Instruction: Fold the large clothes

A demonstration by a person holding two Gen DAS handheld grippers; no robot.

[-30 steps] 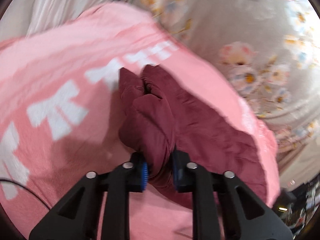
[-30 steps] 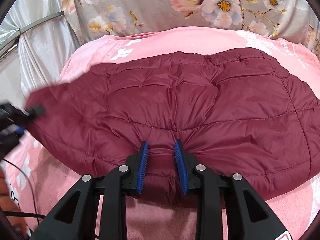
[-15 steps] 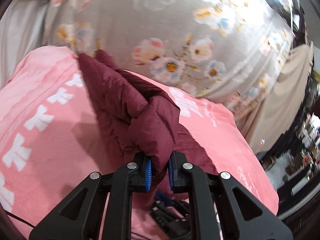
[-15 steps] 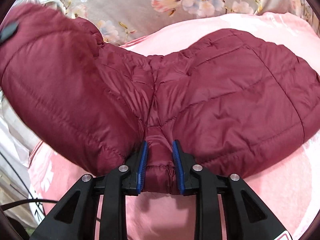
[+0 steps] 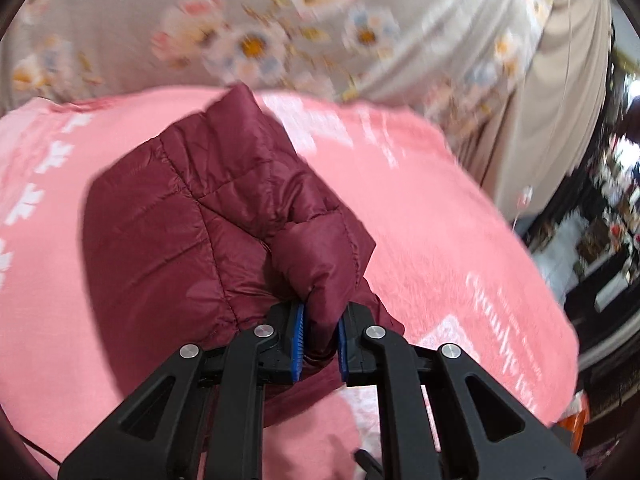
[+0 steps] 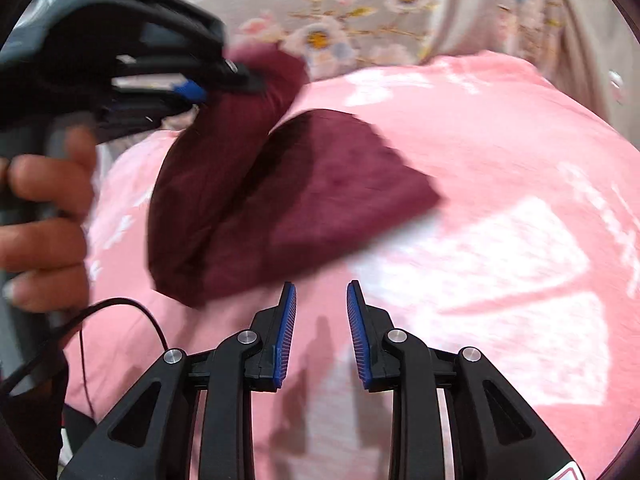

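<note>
A maroon quilted jacket (image 5: 192, 220) lies bunched on a pink blanket (image 5: 440, 220). My left gripper (image 5: 320, 332) is shut on a puffy fold of it, lifted off the blanket. In the right wrist view the jacket (image 6: 332, 200) is doubled over, one flap raised at upper left by the left gripper (image 6: 208, 84), which a hand (image 6: 40, 220) holds. My right gripper (image 6: 321, 320) hangs just in front of the jacket's near edge. Its jaws are opening and nothing is between them.
A grey floral sheet (image 5: 260, 40) rises behind the blanket. A beige cloth (image 5: 560, 100) hangs at the right, with dark furniture (image 5: 600, 280) past the bed's edge. A black cable (image 6: 120, 308) trails across the blanket at lower left. Pink blanket (image 6: 500, 220) spreads to the right.
The right gripper has let go of the jacket's hem and drawn back from it. The left gripper has swung its held fold across over the rest of the jacket.
</note>
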